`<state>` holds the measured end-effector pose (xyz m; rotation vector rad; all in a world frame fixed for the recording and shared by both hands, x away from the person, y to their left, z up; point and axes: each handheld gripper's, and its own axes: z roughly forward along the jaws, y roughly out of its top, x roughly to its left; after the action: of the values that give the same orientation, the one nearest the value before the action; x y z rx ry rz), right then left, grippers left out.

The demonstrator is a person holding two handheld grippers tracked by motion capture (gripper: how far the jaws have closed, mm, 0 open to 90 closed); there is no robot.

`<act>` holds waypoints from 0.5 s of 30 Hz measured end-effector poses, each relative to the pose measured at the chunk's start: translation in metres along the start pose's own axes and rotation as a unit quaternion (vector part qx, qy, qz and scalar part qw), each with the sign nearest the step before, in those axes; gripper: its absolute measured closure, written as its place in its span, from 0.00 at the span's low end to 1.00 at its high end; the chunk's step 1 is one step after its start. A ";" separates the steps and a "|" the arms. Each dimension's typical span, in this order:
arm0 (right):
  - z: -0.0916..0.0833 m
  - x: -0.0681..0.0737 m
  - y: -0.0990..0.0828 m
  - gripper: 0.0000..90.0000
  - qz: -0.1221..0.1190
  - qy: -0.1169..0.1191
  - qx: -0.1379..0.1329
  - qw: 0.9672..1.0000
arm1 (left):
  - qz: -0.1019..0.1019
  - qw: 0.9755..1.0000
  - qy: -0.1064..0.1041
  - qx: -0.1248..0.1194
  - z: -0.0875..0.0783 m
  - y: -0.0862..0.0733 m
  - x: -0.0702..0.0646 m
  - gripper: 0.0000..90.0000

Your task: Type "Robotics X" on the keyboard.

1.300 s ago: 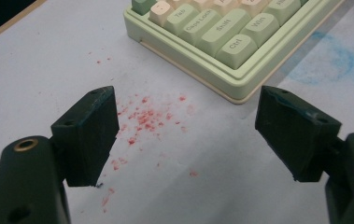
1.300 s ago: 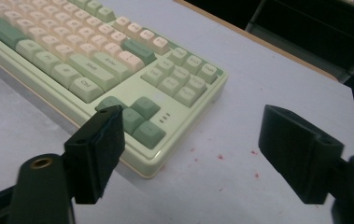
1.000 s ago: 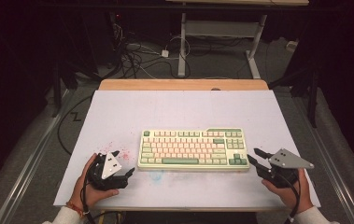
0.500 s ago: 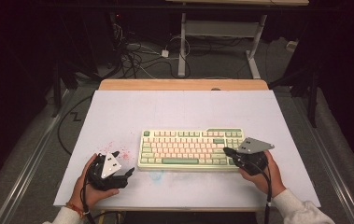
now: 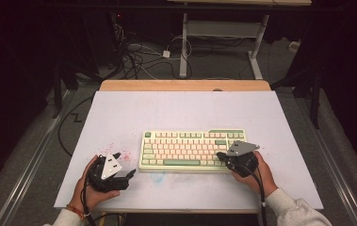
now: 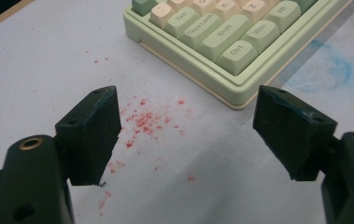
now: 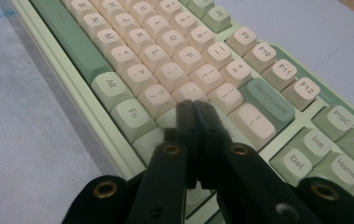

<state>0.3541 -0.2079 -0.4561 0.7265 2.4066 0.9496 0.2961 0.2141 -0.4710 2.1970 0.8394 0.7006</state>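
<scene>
- The keyboard lies at the lower centre of the high view, on the white table; in the left gripper view its near corner shows in the upper middle and the rest is cut off by the top edge.
- The right gripper has its jaws pressed together, nothing between them; they have just closed. Their tips sit over the keys below the Backspace key, and hide the keys beneath, so contact cannot be made out.
- In the high view that gripper covers the keyboard's lower right corner.
- The left gripper has jaws spread wide, empty, over red specks on the table, just short of the keyboard's corner.
- In the high view its jaws are small and dark at lower left.
</scene>
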 end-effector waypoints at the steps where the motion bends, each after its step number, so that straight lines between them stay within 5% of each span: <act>1: 0.000 -0.001 0.000 1.00 -0.001 0.000 0.000 1.000 | 0.000 1.000 0.000 0.000 0.000 0.000 0.000 0.24; 8: 0.002 -0.001 -0.002 1.00 0.002 0.001 0.006 1.000 | -0.005 1.000 -0.014 -0.011 0.002 0.013 0.000 0.26; 15: 0.002 0.000 -0.003 1.00 0.000 -0.003 0.002 1.000 | -0.023 0.999 -0.037 -0.007 0.008 0.030 0.002 0.42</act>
<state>0.3537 -0.2090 -0.4598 0.7285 2.4032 0.9418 0.3133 0.1957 -0.4533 2.1698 0.8413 0.5978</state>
